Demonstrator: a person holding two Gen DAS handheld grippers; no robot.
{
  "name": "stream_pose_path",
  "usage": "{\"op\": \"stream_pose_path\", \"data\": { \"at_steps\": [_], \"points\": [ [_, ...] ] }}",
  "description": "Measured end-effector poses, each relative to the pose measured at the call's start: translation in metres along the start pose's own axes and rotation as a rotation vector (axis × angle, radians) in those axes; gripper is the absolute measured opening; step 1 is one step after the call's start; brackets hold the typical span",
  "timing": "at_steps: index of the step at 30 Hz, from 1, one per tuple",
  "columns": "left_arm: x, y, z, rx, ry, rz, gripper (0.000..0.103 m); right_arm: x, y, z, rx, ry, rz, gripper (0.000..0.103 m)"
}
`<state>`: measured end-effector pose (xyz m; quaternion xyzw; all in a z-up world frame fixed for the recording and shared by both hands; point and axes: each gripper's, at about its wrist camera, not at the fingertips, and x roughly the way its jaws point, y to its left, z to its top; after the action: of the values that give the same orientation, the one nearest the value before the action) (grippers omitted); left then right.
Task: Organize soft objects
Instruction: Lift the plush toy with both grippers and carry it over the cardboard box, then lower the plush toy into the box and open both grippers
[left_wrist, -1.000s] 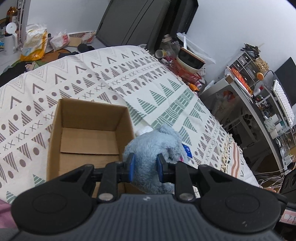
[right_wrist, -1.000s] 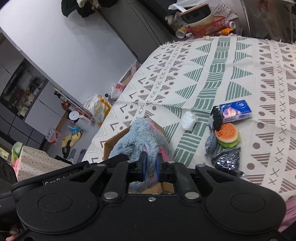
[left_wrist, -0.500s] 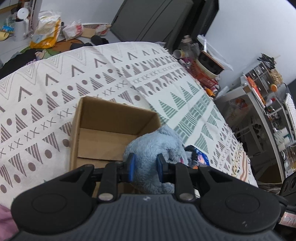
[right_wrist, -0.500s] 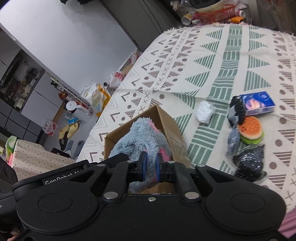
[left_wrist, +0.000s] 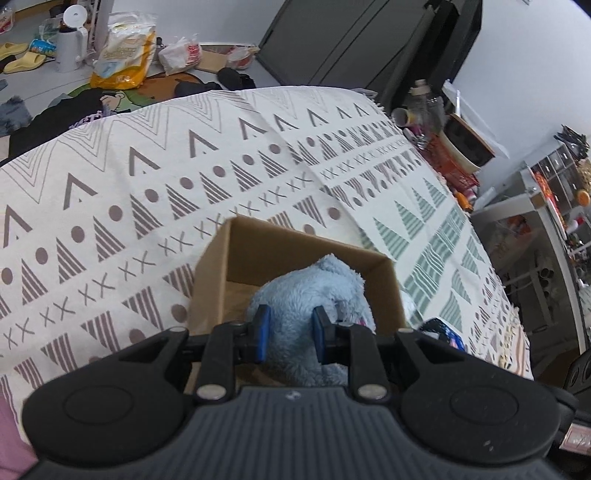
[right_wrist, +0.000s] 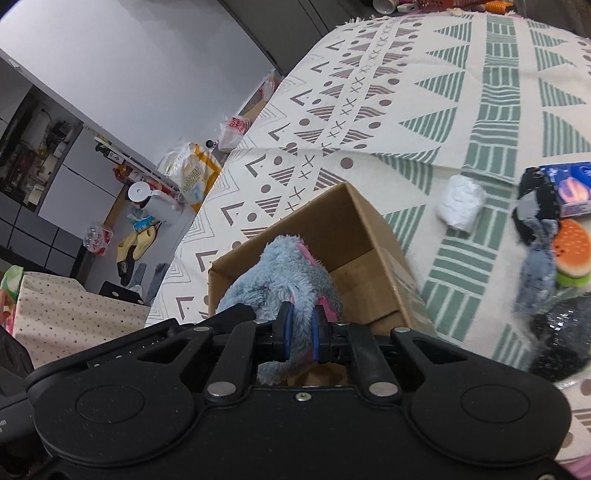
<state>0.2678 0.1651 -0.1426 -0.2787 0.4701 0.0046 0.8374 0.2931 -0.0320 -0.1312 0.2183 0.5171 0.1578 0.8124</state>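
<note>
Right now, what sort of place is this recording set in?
Most likely a lived-in home room, perhaps a bedroom or studio. The work goes on over a patterned cloth on a bed-like surface; slippers and snack bags lie on the floor, and cluttered shelves stand alongside.

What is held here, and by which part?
Both grippers, left gripper and right gripper, clamp the blue plush toy by its fur; the exact body part cannot be told.
</note>
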Motion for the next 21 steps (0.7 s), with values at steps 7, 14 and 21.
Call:
{"op": "stream_pose_path", "data": {
  "at_steps": [7, 14, 21],
  "points": [
    [-0.001, -0.003, 0.007, 0.038, -0.004, 0.069, 0.025, 0.003, 0.001, 0.002, -0.009, 0.004, -0.042, 0.027],
    [-0.02, -0.008, 0.013, 0.046, -0.028, 0.088, 0.037, -0.023, -0.002, 0.003, -0.019, -0.011, -0.042, 0.038],
    [-0.043, -0.034, 0.007, 0.097, -0.074, 0.133, 0.064, -0.063, 0.0, 0.005, -0.084, -0.058, -0.039, 0.062]
  ]
}}
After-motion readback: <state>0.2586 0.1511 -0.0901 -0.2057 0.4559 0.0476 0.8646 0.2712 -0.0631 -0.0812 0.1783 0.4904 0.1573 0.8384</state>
